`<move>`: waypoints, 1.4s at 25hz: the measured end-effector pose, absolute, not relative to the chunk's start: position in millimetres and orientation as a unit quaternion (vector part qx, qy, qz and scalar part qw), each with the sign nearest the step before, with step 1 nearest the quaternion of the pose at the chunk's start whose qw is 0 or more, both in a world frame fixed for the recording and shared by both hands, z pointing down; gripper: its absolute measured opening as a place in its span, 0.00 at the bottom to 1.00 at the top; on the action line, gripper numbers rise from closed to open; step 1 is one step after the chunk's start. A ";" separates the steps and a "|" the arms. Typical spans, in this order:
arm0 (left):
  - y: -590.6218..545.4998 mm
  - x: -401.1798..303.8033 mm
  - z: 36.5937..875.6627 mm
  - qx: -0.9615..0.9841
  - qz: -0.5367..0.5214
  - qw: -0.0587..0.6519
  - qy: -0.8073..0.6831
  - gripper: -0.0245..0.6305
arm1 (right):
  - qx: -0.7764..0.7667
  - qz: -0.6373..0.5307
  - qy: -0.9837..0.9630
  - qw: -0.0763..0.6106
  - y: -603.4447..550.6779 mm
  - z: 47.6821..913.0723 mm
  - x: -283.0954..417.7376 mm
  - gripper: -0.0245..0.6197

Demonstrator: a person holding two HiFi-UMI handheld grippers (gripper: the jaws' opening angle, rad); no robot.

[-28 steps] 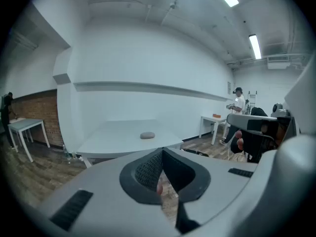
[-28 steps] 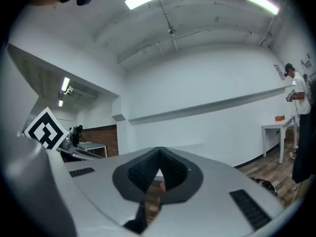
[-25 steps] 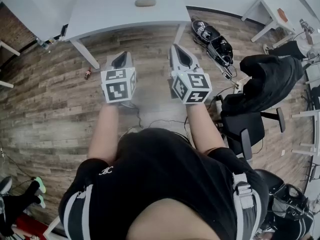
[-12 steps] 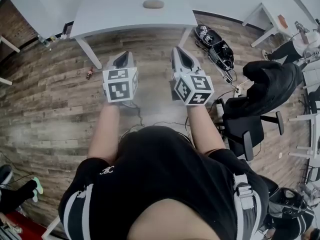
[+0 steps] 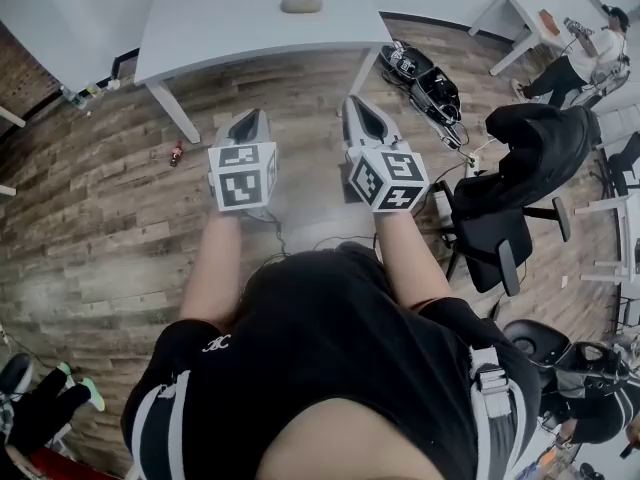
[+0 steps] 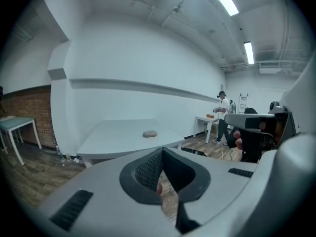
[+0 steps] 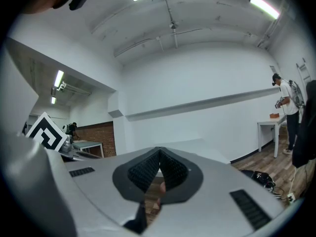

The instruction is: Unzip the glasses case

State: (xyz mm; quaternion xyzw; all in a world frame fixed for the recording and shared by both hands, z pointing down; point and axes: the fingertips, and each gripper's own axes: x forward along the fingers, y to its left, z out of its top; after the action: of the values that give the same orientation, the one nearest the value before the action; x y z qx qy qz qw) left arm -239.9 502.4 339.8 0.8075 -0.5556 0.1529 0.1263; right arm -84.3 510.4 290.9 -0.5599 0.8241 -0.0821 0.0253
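While the glasses case (image 5: 301, 4) lies on the far side of the white table (image 5: 230, 38), too small for its zip to be read, no part of the unzipping is judged done. Reaching, steadying and pulling it open are all left.

Both grippers are held side by side short of the table's near edge, over the wooden floor (image 5: 120, 218).
- Left gripper (image 5: 246, 120): jaws pressed together, nothing between them, tipped slightly down toward the table.
- Right gripper (image 5: 363, 110): jaws likewise clenched on nothing, pointed about level.

The case is seen well apart from both.
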 end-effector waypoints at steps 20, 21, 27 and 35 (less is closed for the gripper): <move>350.2 -186.4 342.7 0.799 0.176 0.089 -0.568 0.03 | -0.574 -0.072 0.815 0.031 353.0 297.6 -15.1 0.05; 334.5 -180.6 338.9 0.796 0.177 0.086 -0.572 0.03 | -0.571 -0.066 0.817 0.032 338.9 292.3 -7.3 0.05; 251.8 -128.0 319.5 0.786 0.169 0.074 -0.590 0.03 | -0.565 -0.065 0.822 0.042 254.8 283.6 58.0 0.05; 182.1 -71.5 333.4 0.769 0.179 0.074 -0.609 0.03 | -0.536 -0.068 0.841 0.032 175.7 299.9 110.9 0.05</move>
State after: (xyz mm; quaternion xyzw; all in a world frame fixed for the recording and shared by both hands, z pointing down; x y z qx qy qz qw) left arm -71.5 182.1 333.4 0.7691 -0.6091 0.1789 0.0743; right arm 110.9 175.7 299.9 -0.5357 0.8411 -0.0680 0.0317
